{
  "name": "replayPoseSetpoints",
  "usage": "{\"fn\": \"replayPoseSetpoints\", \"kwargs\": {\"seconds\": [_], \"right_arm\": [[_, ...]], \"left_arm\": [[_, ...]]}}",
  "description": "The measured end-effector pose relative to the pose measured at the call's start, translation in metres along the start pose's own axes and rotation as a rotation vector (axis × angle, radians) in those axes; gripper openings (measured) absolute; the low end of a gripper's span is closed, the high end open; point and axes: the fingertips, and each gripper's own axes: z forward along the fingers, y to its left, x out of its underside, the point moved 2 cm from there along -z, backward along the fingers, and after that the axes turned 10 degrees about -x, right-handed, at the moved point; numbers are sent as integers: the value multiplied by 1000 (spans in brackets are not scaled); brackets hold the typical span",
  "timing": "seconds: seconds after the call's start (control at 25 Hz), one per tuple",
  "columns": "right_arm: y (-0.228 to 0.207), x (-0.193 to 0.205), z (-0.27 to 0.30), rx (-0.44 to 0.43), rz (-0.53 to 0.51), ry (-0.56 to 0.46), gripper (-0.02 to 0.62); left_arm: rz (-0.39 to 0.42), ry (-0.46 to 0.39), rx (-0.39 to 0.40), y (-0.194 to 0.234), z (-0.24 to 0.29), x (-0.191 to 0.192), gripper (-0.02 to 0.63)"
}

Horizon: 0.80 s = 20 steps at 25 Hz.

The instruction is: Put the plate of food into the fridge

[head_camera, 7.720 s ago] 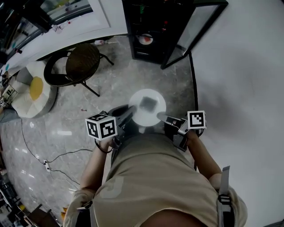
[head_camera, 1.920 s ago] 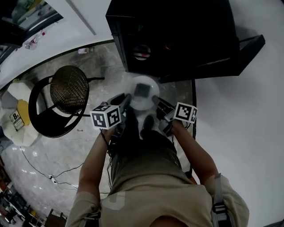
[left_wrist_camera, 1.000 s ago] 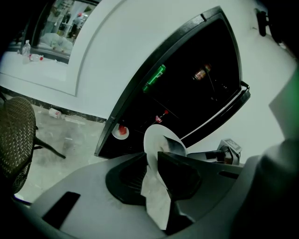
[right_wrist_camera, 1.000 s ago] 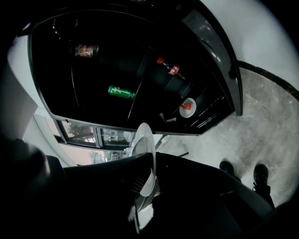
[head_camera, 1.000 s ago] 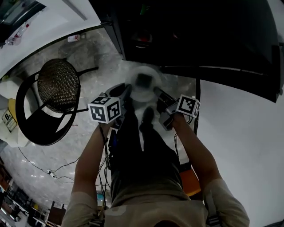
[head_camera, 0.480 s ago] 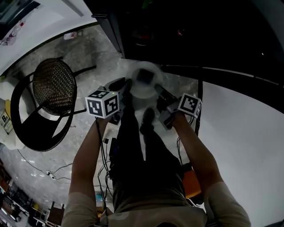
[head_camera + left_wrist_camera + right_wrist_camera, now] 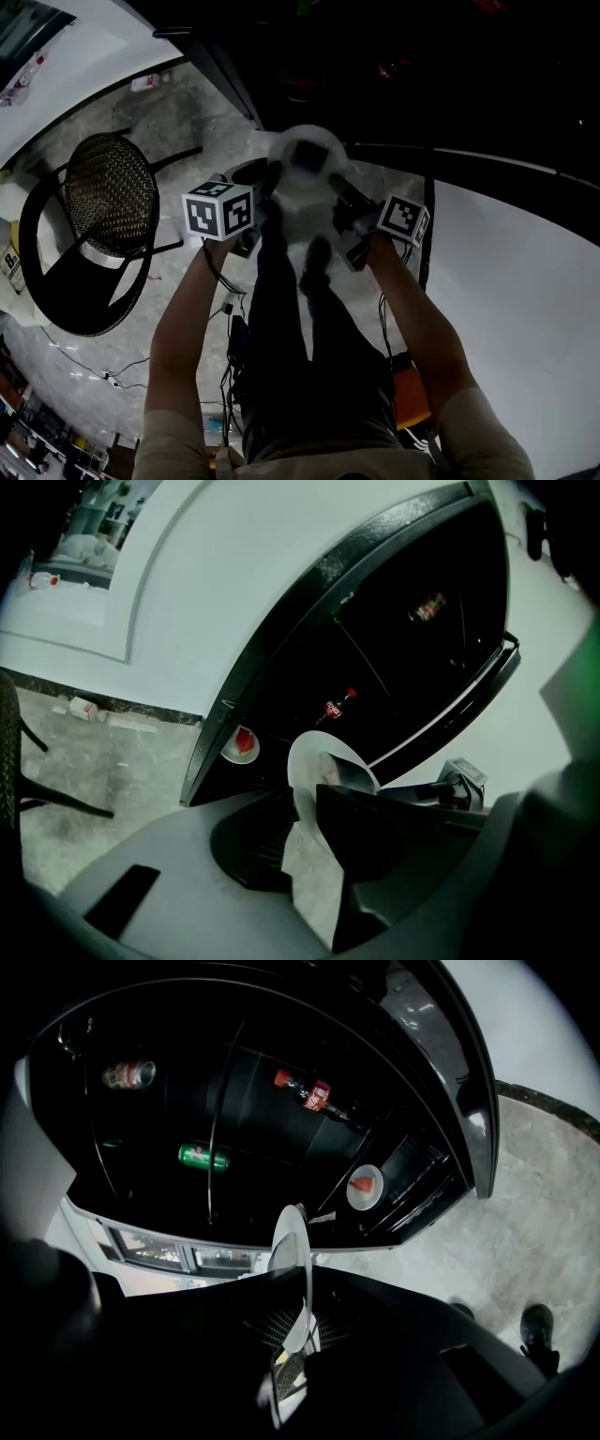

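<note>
A white plate (image 7: 305, 178) with a dark square of food (image 7: 305, 155) is held level in front of the open black fridge (image 7: 394, 66). My left gripper (image 7: 271, 180) is shut on the plate's left rim and my right gripper (image 7: 337, 185) on its right rim. In the left gripper view the plate (image 7: 305, 761) stands edge-on between the jaws of that gripper (image 7: 309, 841). The right gripper view shows the plate (image 7: 289, 1241) clamped the same way in that gripper (image 7: 298, 1335). Deep in the fridge, a low shelf holds another small plate with red food (image 7: 366, 1187).
The fridge door (image 7: 506, 173) stands open to the right. Inside are a cola bottle (image 7: 314, 1091), a green can (image 7: 203, 1156) and another can (image 7: 128, 1074). A round wicker chair (image 7: 108, 202) stands at the left. Cables (image 7: 234, 328) trail on the stone floor by the person's shoe (image 7: 317, 258).
The person has walked up to the fridge carrying the plate. Over the last second the plate has come a little nearer to the fridge's open front; both grips are unchanged.
</note>
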Motion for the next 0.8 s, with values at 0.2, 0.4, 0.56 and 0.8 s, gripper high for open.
{"fn": "replayPoseSetpoints", "kwargs": {"seconds": [0.2,0.4,0.56,0.8], "right_arm": [[-11,-8,11,-16,-3,-8,29],[-22,-22,21,-37,6,-33,29],[-27,-36,25,-24,28,-64,29],[-36,-51,37,-2,-13,-79,29]], "left_arm": [[16,4,-3,7,18,-1,72],[1,-14,-3,13,36,-3,72],[-31,-20,2,14,48,-8,72],[-95,-19,-6,23,67,-15,72]]}}
